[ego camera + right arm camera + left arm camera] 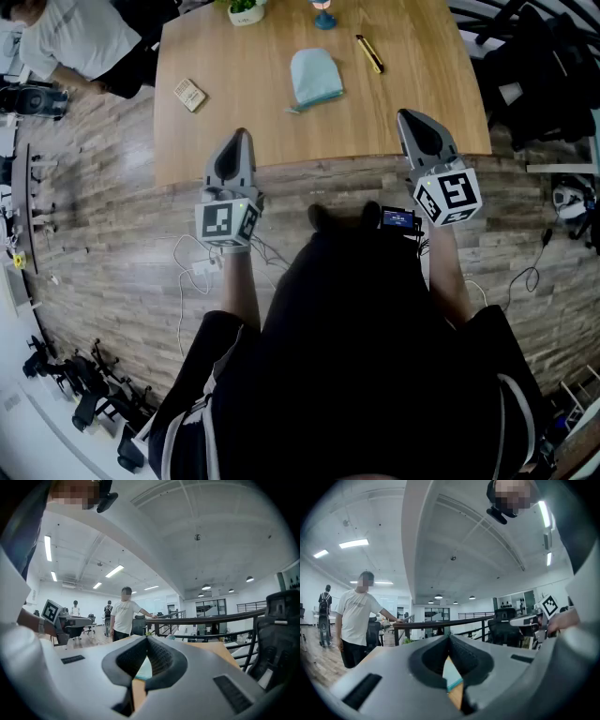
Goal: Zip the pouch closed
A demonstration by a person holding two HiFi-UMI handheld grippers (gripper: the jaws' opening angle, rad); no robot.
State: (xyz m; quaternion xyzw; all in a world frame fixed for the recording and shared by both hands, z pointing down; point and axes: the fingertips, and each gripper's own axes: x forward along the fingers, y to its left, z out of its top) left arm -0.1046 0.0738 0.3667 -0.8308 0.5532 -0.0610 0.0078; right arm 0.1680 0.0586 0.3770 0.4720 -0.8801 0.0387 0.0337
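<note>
A light blue pouch (pixel 315 77) lies flat on the wooden table (pixel 244 122), towards its far middle. My left gripper (pixel 242 136) hovers at the table's near edge, left of and nearer than the pouch, jaws shut and empty. At the near right edge my right gripper (pixel 404 116) is likewise shut on nothing. In the left gripper view the closed gripper (pixel 449 637) frames a sliver of the pouch (pixel 451 673). The right gripper view shows its gripper (pixel 147 638) closed, with a bit of the pouch (pixel 143 667) behind. The zipper is too small to make out.
A yellow pen-like tool (pixel 369 53) lies right of the pouch, and a small box (pixel 190 95) lies at the table's left. A plant pot (pixel 246 9) and a blue stand (pixel 323 17) are at the far edge. A person (pixel 75 42) stands beyond the left corner. Cables lie on the floor (pixel 202 267).
</note>
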